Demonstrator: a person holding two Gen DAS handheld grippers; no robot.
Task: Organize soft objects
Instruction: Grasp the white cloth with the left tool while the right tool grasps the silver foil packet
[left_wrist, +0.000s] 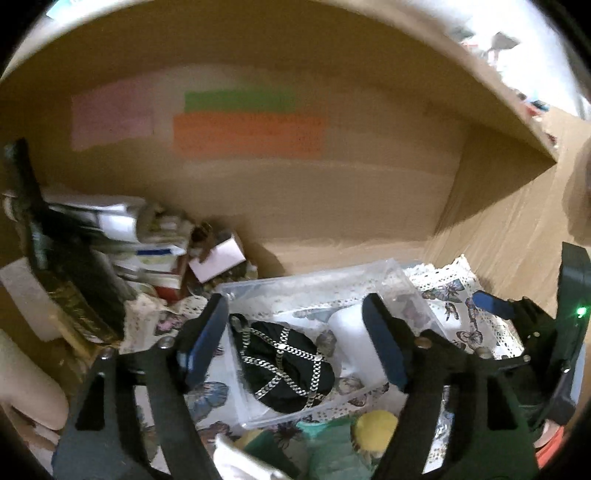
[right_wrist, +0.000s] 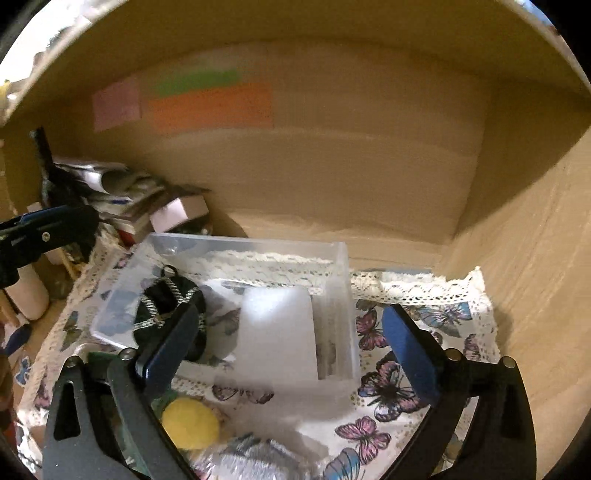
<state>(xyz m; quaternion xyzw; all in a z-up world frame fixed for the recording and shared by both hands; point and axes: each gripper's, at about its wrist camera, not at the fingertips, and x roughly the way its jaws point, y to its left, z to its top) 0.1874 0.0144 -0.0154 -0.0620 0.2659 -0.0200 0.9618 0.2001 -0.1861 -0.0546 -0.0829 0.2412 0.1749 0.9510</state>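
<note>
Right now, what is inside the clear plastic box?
The clear plastic box holds a black pouch with silver chain and a white soft block. The box floor beneath them is covered.

My right gripper hung with jaws spread wide over the clear plastic bin, where a white foam block and a black chained pouch lay.
</note>
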